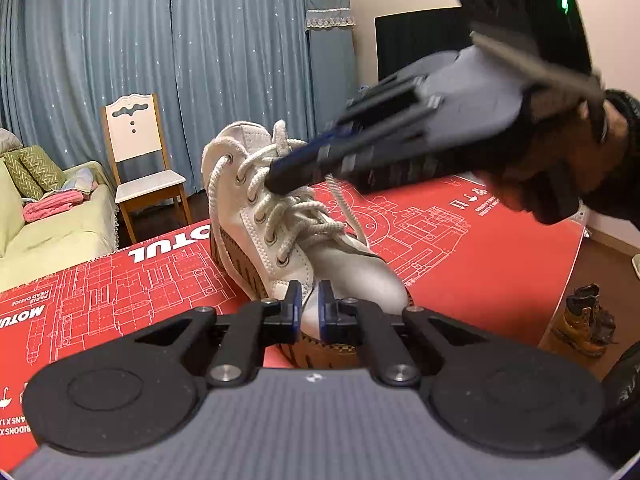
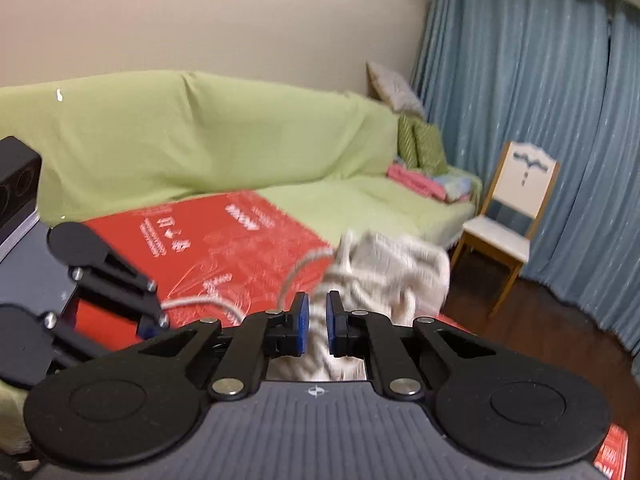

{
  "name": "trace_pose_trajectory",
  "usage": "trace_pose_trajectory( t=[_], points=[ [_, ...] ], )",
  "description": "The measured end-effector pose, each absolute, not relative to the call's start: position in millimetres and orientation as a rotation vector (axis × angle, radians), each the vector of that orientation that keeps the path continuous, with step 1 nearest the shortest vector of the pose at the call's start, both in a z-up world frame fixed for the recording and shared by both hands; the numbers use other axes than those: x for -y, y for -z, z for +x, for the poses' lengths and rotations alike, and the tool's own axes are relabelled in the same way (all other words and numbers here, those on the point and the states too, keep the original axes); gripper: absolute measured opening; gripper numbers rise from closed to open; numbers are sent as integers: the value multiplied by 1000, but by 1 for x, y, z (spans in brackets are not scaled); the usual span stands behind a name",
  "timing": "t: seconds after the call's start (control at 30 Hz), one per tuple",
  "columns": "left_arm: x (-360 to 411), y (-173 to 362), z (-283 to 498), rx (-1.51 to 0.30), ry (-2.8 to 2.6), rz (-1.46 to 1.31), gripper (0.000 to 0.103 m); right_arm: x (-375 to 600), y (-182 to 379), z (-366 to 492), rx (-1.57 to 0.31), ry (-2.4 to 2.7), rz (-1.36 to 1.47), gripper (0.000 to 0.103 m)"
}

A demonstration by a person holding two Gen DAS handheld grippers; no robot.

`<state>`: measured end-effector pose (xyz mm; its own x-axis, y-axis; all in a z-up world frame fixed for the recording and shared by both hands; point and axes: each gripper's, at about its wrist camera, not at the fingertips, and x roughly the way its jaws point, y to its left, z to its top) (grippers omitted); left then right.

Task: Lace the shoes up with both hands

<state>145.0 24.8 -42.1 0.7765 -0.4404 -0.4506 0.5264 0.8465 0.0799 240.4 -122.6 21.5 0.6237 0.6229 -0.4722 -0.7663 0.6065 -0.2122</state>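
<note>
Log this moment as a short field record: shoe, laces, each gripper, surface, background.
shoe: white high-top shoe with brown sole, standing on the mat, toe toward the left wrist camera
laces: white laces threaded through the eyelets, loose, one end trailing over the mat
left gripper: left gripper at the toe, jaws narrow; grip cannot be told
right gripper: right gripper tips at the upper laces; laces between its pads, blurred
surface: red printed mat
background: green sofa, wooden chair, blue curtains, brown boots on the floor

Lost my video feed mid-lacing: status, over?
Left gripper at shoe toe, jaws narrow. Right gripper at the laces, grip unclear. One loose lace end trails onto red mat. Nothing blocking.
</note>
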Motion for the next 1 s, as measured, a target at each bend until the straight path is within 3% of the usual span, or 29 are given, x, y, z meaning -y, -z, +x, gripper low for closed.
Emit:
trace_pose_trajectory(
  t=[0.17, 0.37, 0.57, 1.0],
  points=[
    [-24, 43, 142, -425, 515, 203, 4, 107, -2, 244, -362, -804, -538, 5],
    [-32, 46, 134, -438, 499, 155, 7, 142, -16, 237, -401, -764, -405, 8],
    [-37, 49, 131, -449, 484, 113, 7, 198, 8, 234, -565, -688, -224, 11],
    [-27, 43, 129, -482, 437, 149, 7, 210, 33, 221, -612, -663, -300, 11]
  ],
)
